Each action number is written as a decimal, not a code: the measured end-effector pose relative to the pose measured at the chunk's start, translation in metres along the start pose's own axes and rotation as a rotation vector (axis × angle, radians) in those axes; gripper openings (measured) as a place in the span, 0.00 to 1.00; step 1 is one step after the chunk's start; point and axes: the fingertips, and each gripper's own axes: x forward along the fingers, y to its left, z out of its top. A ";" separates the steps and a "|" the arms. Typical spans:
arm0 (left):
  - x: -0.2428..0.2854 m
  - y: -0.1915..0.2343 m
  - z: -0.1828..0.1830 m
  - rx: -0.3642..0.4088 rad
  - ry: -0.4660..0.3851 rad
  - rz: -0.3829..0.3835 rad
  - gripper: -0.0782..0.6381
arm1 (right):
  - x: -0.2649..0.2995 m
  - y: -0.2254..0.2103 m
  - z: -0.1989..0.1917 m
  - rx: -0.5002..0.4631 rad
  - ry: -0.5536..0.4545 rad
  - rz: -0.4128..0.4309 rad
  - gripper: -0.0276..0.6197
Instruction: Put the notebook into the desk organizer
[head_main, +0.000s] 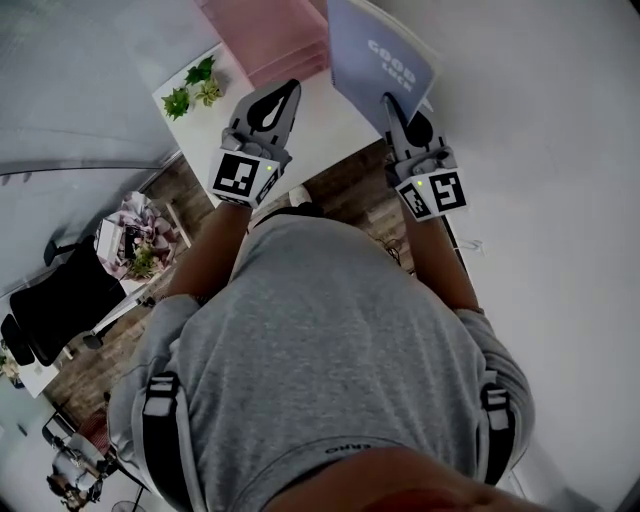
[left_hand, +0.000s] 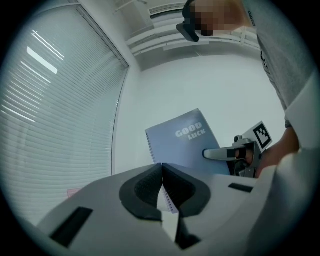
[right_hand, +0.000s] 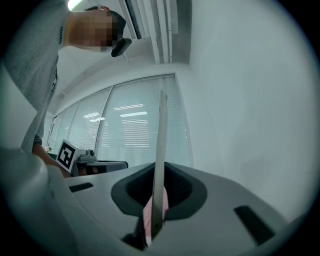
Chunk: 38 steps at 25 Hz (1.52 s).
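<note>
Looks mid-carry, with blue-grey spiral notebook (head_main: 378, 55) pinched edge-on in right claw (head_main: 392, 102), aloft just right of pink ribbed desk organizer (head_main: 275, 40), left claw (head_main: 286, 94) closed on nothing; calls next for aligning over a slot and lowering.

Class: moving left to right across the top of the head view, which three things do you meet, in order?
green plants → left gripper → notebook
</note>
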 end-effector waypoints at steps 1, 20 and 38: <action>0.001 0.010 0.001 0.009 -0.005 0.009 0.14 | 0.013 0.000 0.001 -0.001 0.006 0.013 0.10; -0.002 0.112 -0.055 0.068 0.083 0.355 0.14 | 0.164 -0.013 -0.053 0.160 0.020 0.385 0.10; 0.023 0.176 -0.036 0.094 0.100 0.736 0.14 | 0.290 -0.024 -0.076 0.558 0.319 0.754 0.10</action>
